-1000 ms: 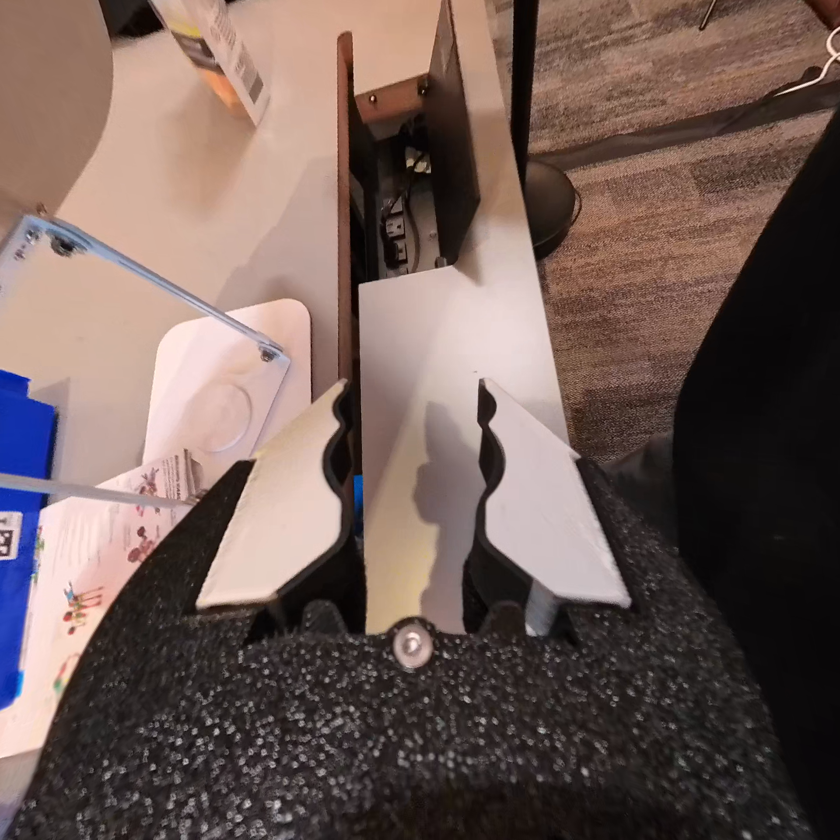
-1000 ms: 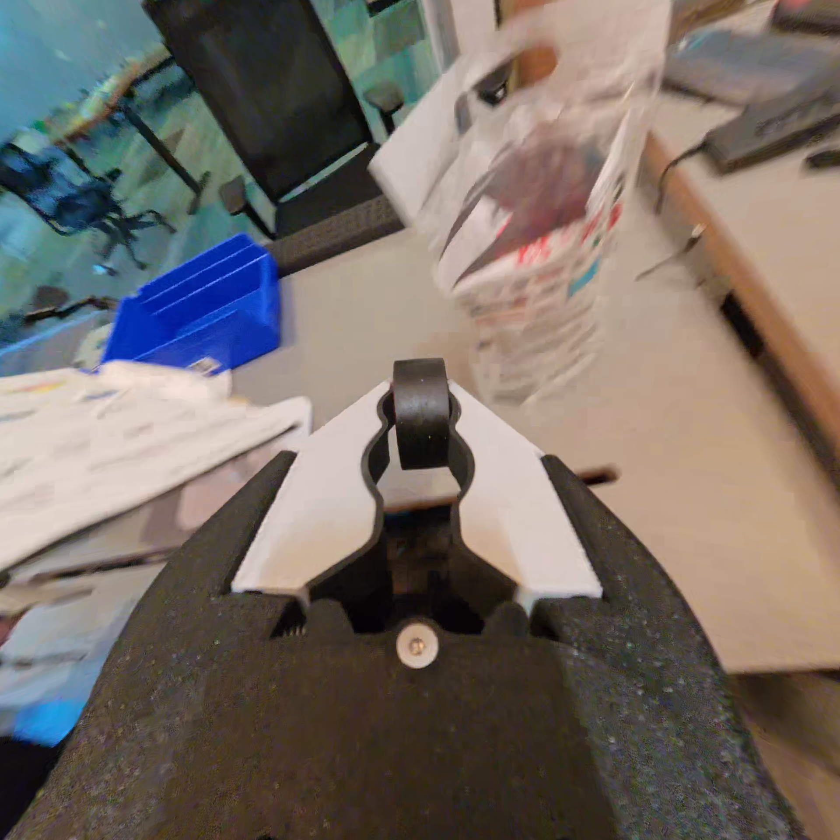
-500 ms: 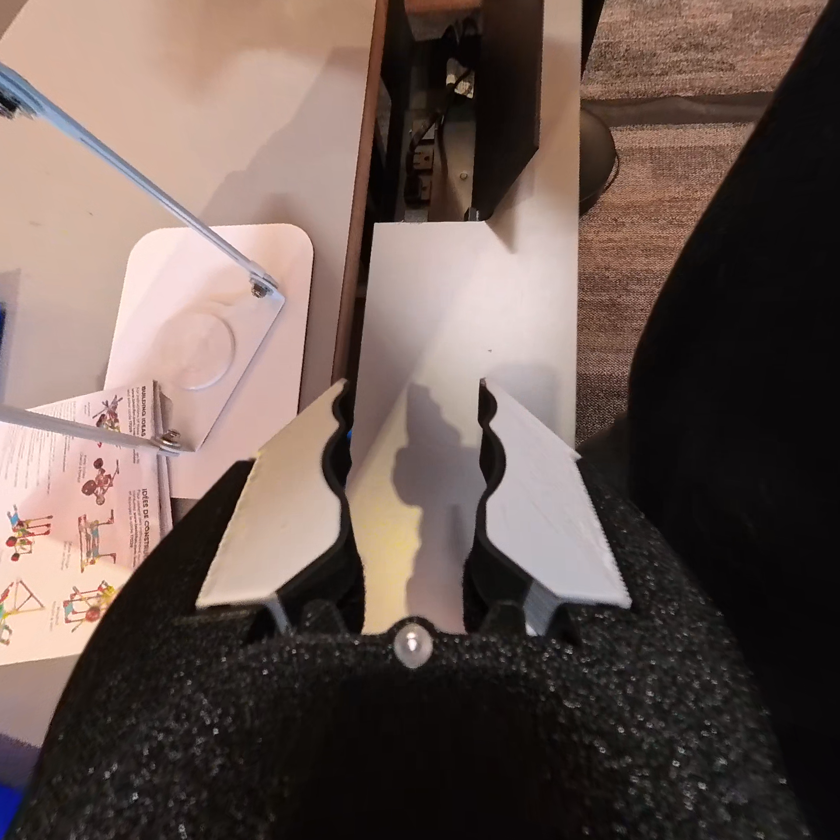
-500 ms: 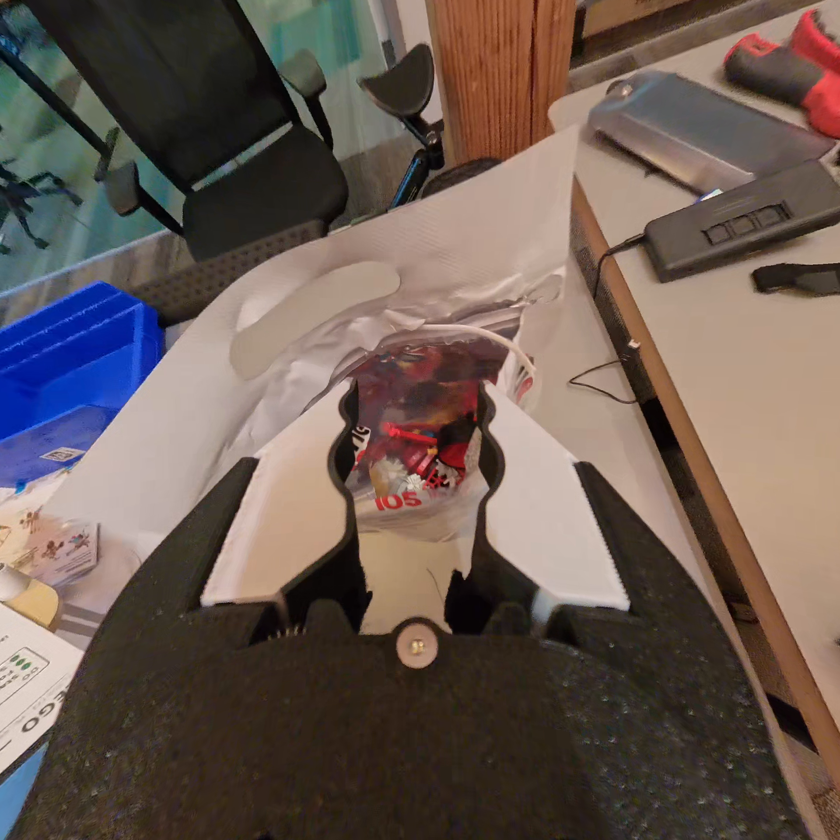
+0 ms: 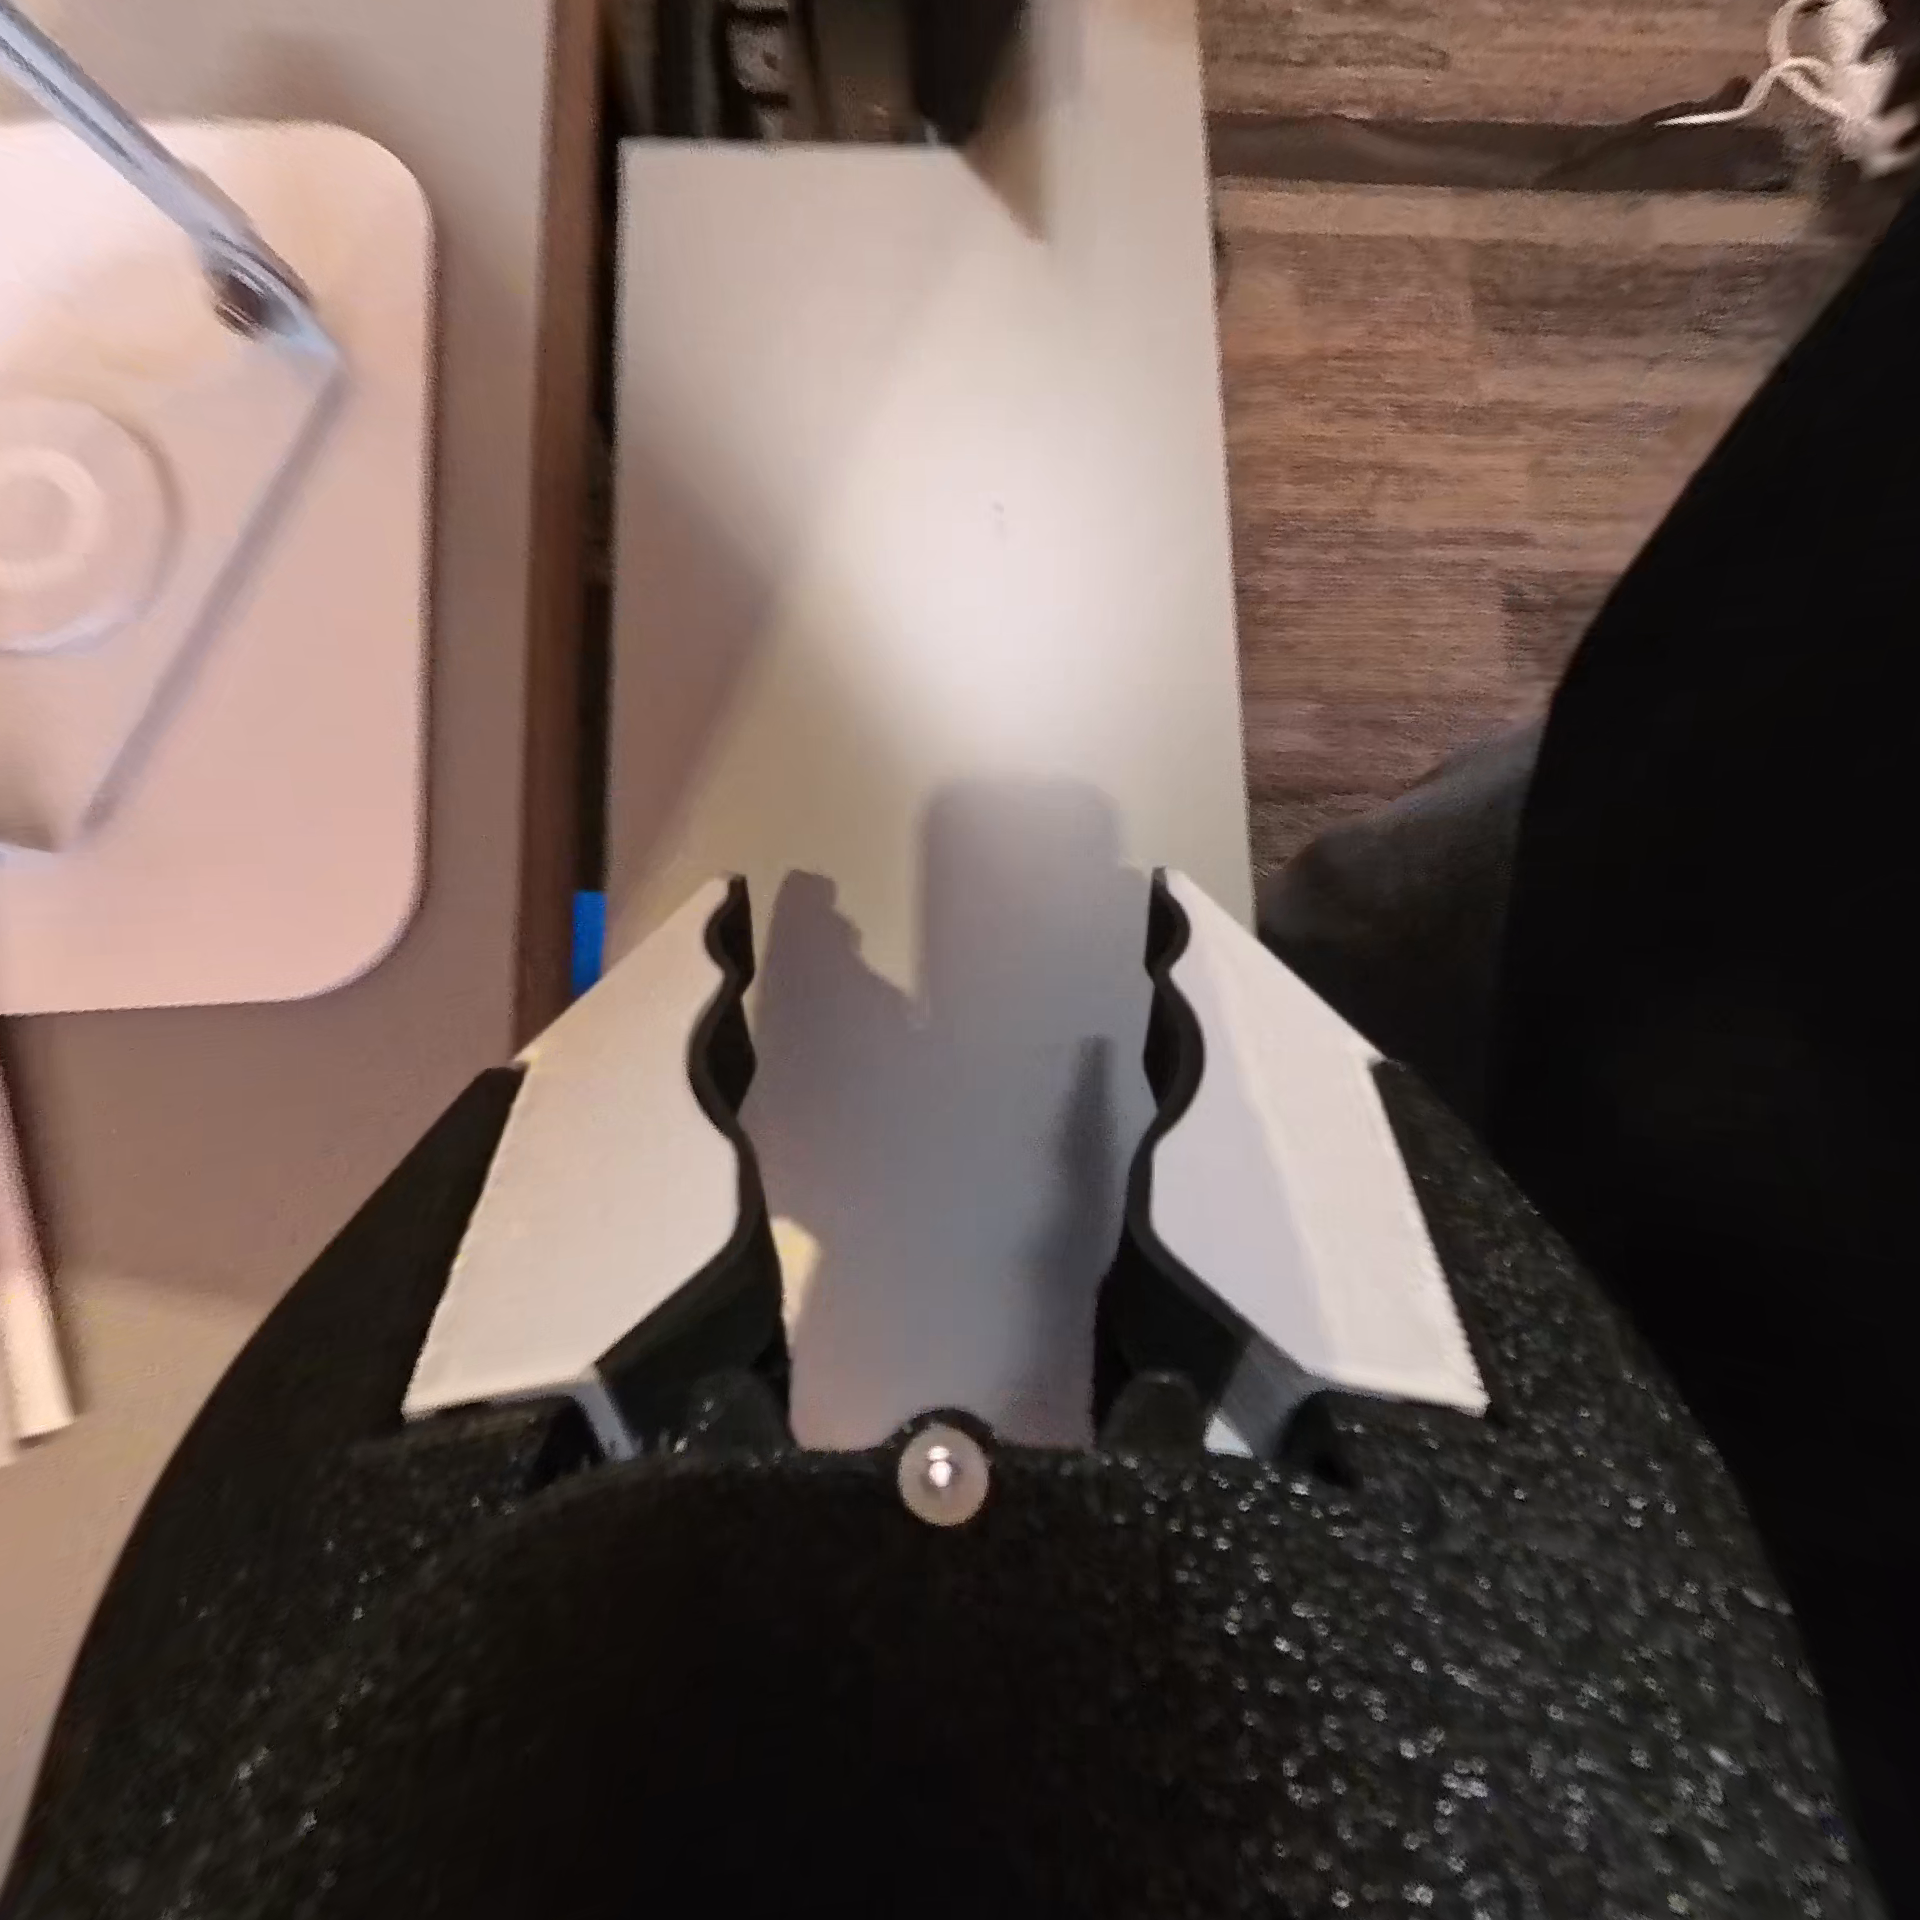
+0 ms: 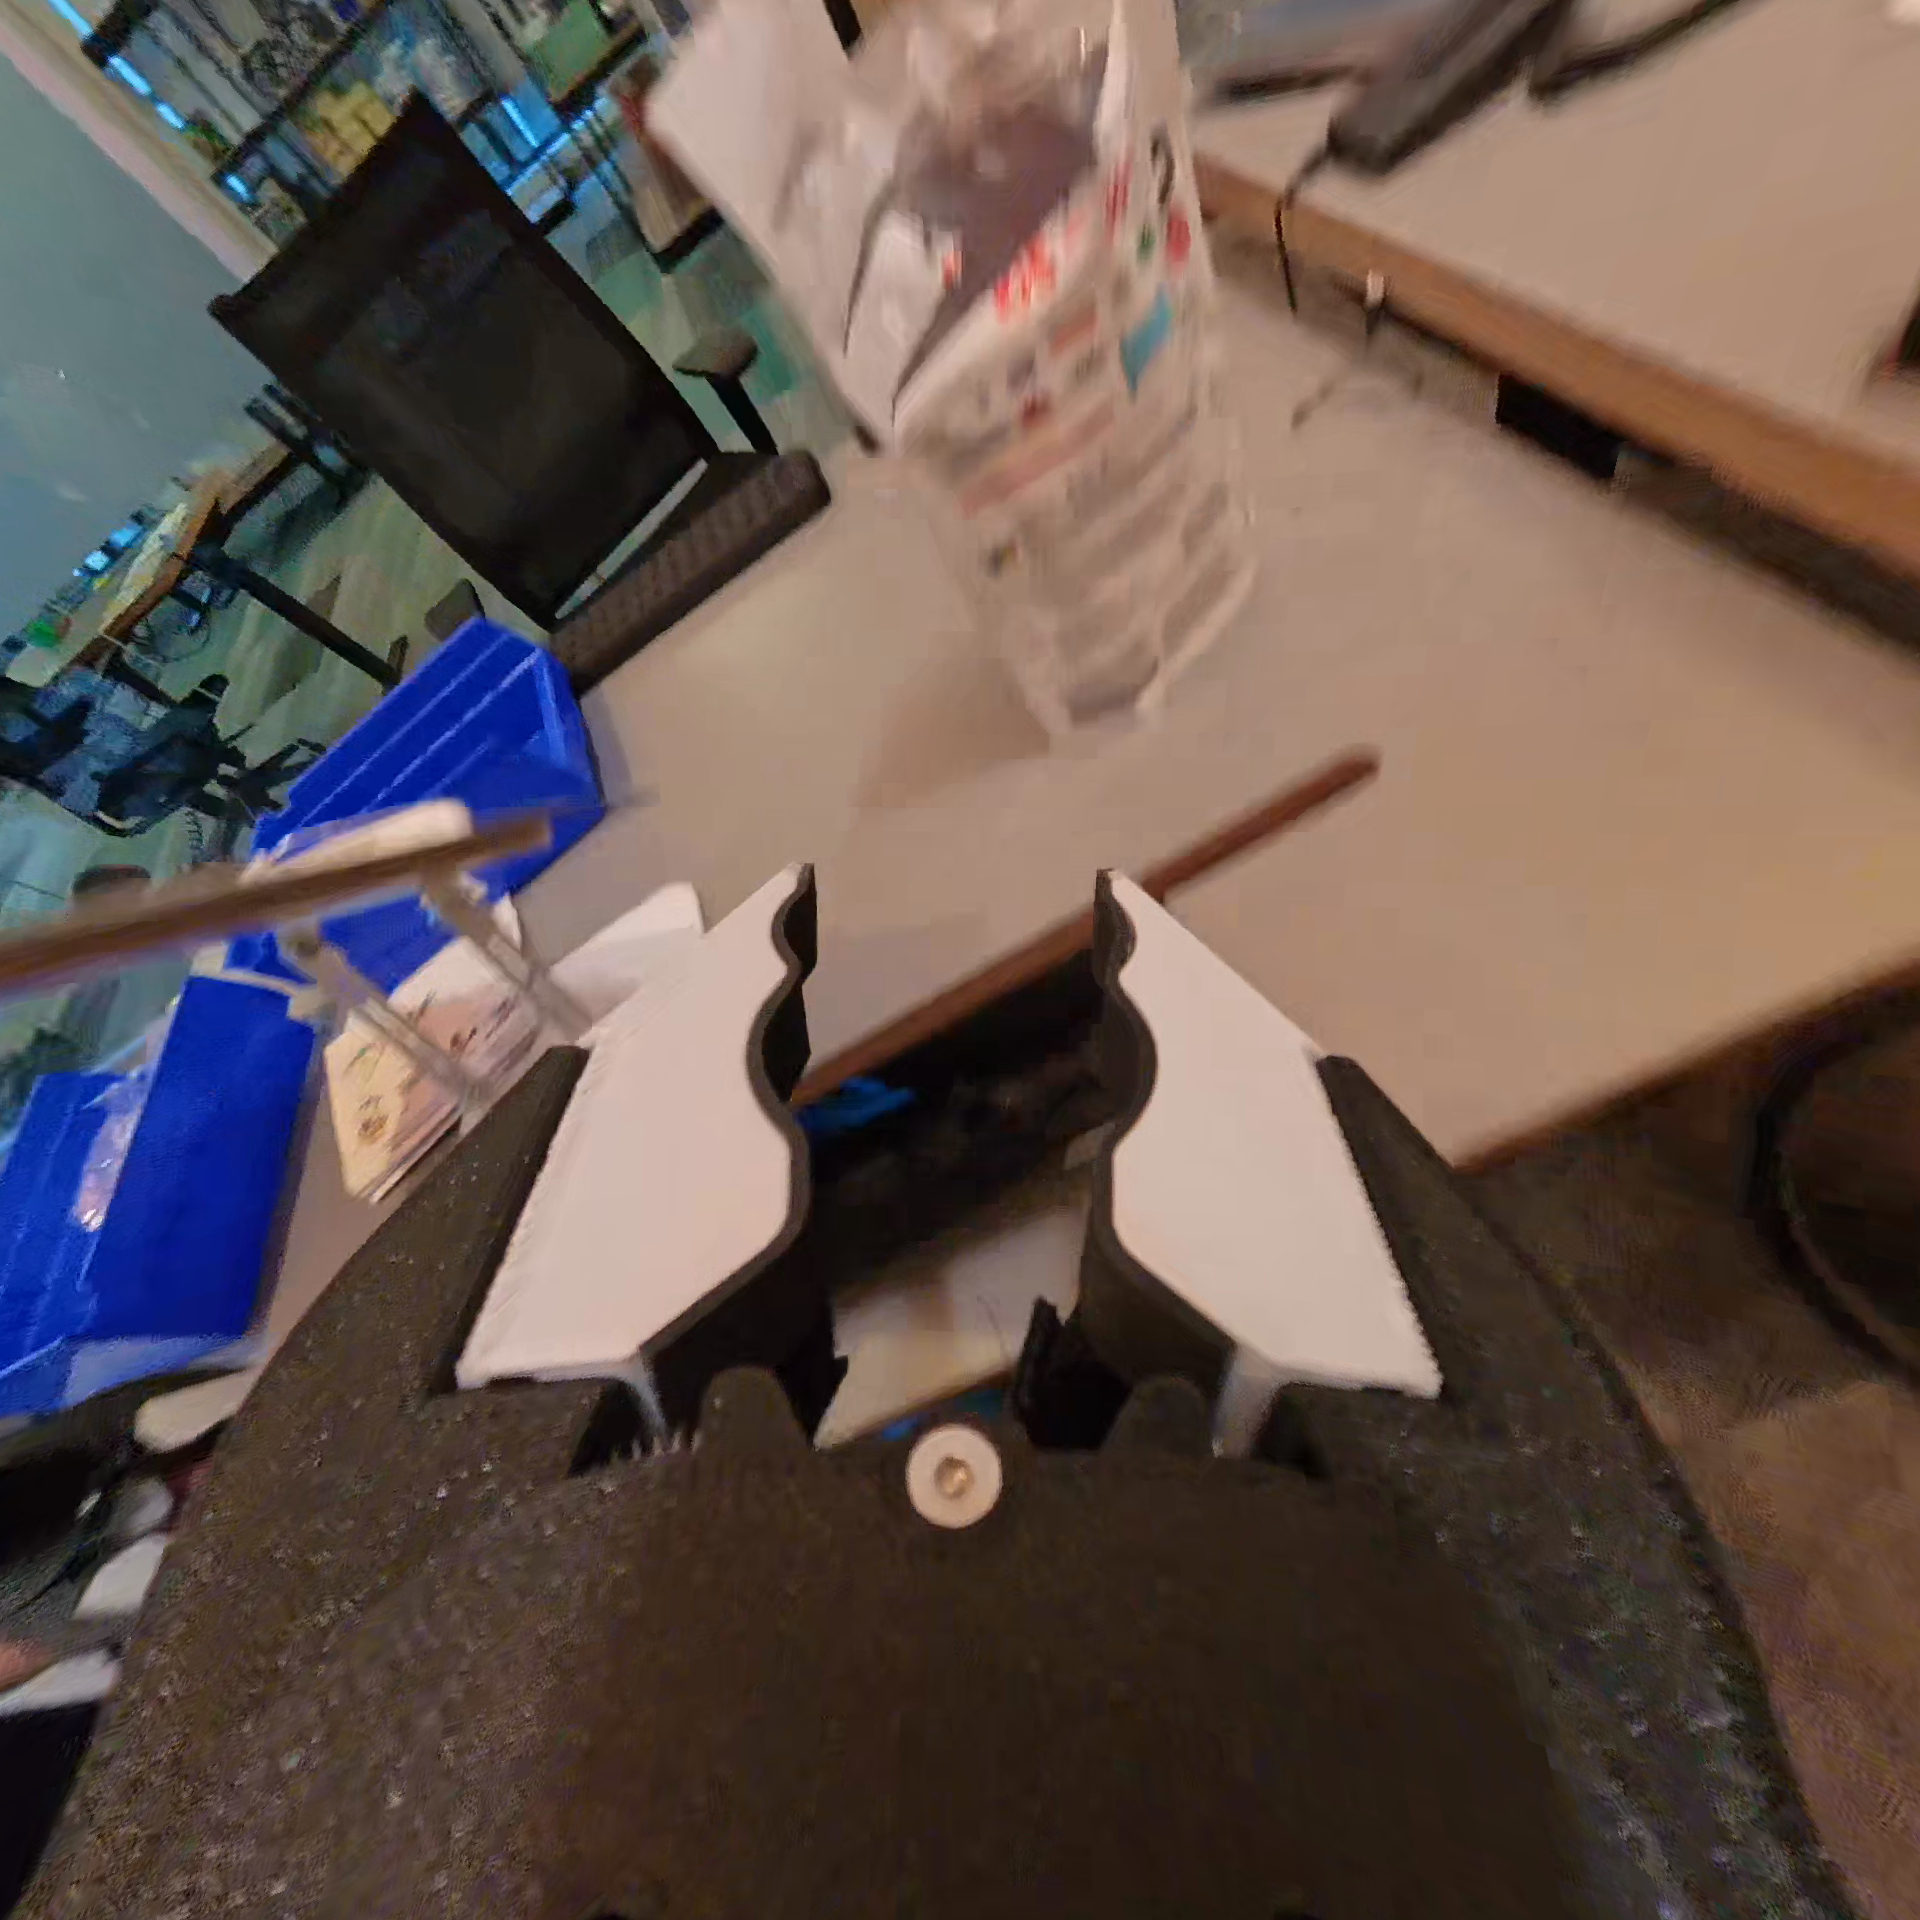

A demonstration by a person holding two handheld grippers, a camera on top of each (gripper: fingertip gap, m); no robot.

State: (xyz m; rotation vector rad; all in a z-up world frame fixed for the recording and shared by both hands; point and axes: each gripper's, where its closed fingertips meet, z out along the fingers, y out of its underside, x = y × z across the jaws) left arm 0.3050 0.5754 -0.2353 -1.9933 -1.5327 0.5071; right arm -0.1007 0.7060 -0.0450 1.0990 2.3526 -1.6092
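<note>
My left gripper [image 5: 948, 904] is open and empty, pointing down over a narrow white table strip [image 5: 914, 499] beside a cable gap. My right gripper [image 6: 954, 904] is open and empty, held over the near edge of a grey table [image 6: 1507, 831]. A clear plastic bag with red and printed contents [image 6: 1049, 343] stands blurred on that table, well ahead of the right fingers. Nothing lies between either pair of fingers.
A white rounded pad [image 5: 239, 582] with a clear stand plate [image 5: 197, 436] over it lies left of the left gripper. Blue bins [image 6: 436, 758] and leaflets [image 6: 416, 1049] sit left of the right gripper. A black chair [image 6: 468, 384] stands behind. Carpet [image 5: 1455, 468] lies on the right.
The right gripper, shut on a black part a second ago, opened over the bag and has now pulled back from it, empty. The left gripper moved forward and opened wider.
</note>
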